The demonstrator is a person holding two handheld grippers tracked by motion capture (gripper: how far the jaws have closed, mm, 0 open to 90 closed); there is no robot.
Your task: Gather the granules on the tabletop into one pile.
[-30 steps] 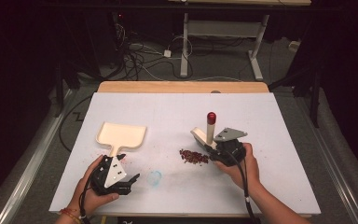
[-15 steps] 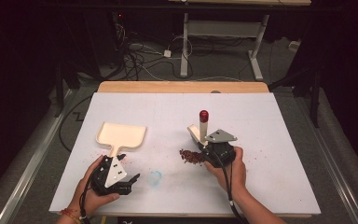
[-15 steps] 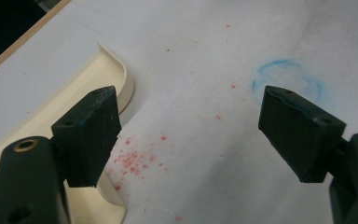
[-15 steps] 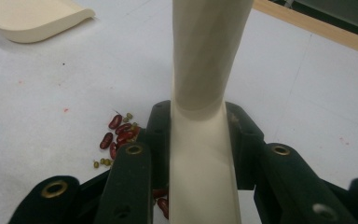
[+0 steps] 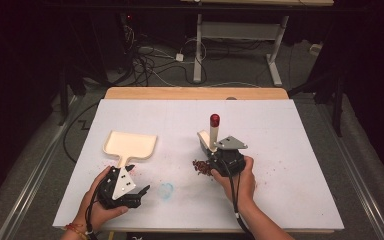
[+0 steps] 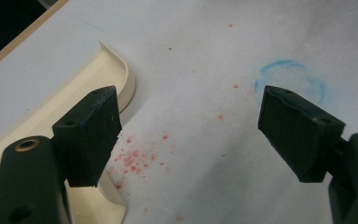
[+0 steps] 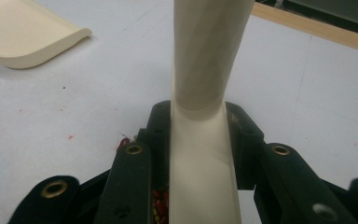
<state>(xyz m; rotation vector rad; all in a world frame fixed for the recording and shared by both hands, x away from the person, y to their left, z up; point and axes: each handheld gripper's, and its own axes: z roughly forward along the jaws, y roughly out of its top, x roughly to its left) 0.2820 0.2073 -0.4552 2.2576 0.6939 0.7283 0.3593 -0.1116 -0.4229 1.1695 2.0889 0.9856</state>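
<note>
White tabletop (image 5: 290, 150), red-stained. Right gripper (image 5: 219, 152) clamped on cream brush handle (image 5: 213, 131) beside red bean pile (image 5: 201, 167), unswept. Left gripper (image 5: 130, 192) wide open, empty, near dustpan (image 5: 130, 145).

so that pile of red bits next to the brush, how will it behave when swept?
The red granules look small, loose and light, so they would probably scatter rather than move as a clump. Red specks already strewn near the cream dustpan suggest stray bits get left behind. The brush, clamped in the right gripper, looks rigid at its handle.
</note>
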